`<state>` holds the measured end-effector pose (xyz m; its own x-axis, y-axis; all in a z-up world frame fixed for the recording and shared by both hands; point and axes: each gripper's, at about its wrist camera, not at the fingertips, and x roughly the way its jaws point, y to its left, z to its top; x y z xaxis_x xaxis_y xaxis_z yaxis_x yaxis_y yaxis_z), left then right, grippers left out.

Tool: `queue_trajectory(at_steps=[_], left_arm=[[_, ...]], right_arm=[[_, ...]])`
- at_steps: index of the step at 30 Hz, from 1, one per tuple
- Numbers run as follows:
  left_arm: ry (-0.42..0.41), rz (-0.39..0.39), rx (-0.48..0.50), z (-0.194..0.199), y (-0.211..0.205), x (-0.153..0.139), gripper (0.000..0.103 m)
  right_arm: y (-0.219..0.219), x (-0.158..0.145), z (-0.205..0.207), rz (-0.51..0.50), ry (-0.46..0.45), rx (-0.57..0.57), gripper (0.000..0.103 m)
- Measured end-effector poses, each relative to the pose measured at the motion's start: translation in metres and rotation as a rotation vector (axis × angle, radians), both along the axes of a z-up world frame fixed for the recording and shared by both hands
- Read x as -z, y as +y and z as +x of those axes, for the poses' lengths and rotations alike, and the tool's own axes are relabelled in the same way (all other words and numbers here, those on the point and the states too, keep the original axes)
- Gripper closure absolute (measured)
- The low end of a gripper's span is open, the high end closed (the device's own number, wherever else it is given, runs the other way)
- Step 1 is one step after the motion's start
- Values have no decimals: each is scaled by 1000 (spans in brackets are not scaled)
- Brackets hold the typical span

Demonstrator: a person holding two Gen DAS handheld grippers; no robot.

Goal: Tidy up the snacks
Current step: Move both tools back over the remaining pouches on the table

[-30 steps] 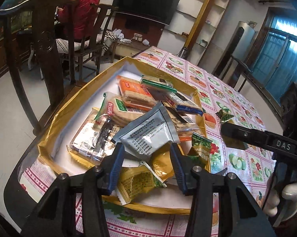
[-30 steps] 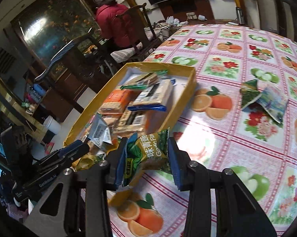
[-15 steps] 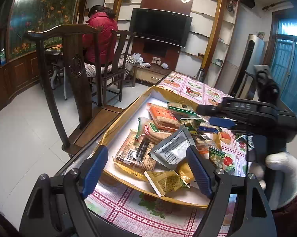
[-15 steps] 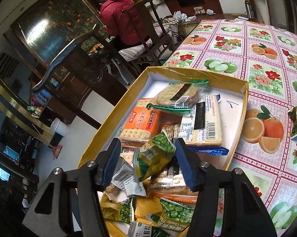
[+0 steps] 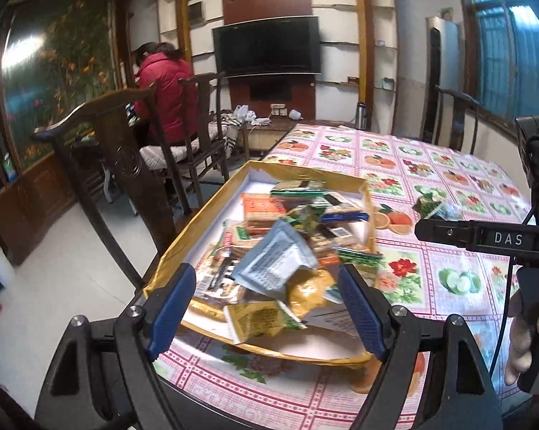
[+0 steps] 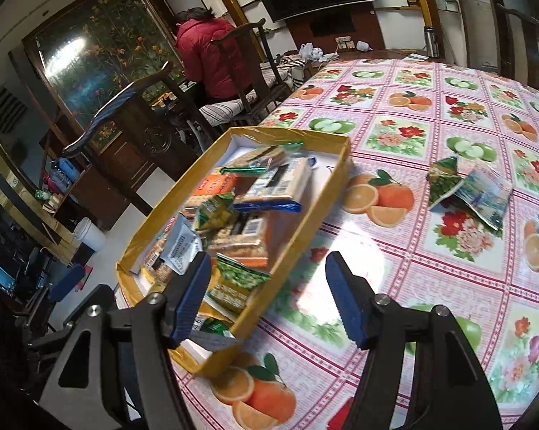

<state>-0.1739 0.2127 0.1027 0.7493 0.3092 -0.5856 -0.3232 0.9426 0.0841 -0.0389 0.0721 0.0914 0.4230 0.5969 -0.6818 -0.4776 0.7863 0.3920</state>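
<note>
Two grippers: both empty, fingers spread wide
Left gripper (image 5: 267, 304): jaws apart, hanging over the near end of the box, touching nothing
Right gripper (image 6: 265, 295): jaws apart, above the tablecloth by the box's near right corner; left finger (image 6: 190, 295) over the box's edge
Box (image 6: 298, 215): shallow, yellow-walled, white inside, on the table near its left edge
Snacks in box: a loose heap; yellow packet (image 5: 258, 320) nearest, grey sachet (image 5: 276, 265) tilted on top, green pea packet (image 6: 233, 279) at the near right wall, orange cracker pack (image 5: 262, 209) and blue-edged biscuit pack (image 6: 280, 186) farther back
Loose packets (image 6: 466, 188): two, touching, on the cloth well right of the box
Tablecloth (image 6: 412, 268): pink checks with fruit and flowers
Chair (image 5: 126, 165): dark wood, left of the table
Person (image 5: 165, 93): red jacket, seated far back, facing away
TV (image 5: 267, 46): on the far wall
</note>
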Motion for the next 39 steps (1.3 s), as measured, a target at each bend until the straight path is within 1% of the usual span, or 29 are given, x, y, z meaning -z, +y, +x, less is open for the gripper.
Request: queue_trajectory(at_steps=[4, 12, 20, 25, 27, 30, 35, 39], left_arm=[[28, 48, 51, 6, -28, -3, 21], [73, 91, 103, 16, -67, -5, 21], [122, 129, 165, 31, -103, -2, 21], [147, 151, 178, 37, -117, 4, 21], [154, 142, 183, 39, -119, 5, 21], [149, 106, 194, 40, -115, 5, 21], [94, 3, 208, 35, -101, -2, 21], [48, -68, 221, 32, -89, -7, 21]], right_arm=[[-34, 8, -2, -21, 10, 45, 36], [-98, 17, -4, -10, 26, 124, 36], [-143, 22, -2, 22, 36, 185, 35], [-161, 28, 3, 47, 45, 206, 35], [-166, 30, 5, 54, 52, 211, 35], [-170, 33, 7, 58, 60, 222, 35], [-179, 37, 19, 52, 76, 269, 35], [-177, 36, 42, 49, 84, 299, 35]])
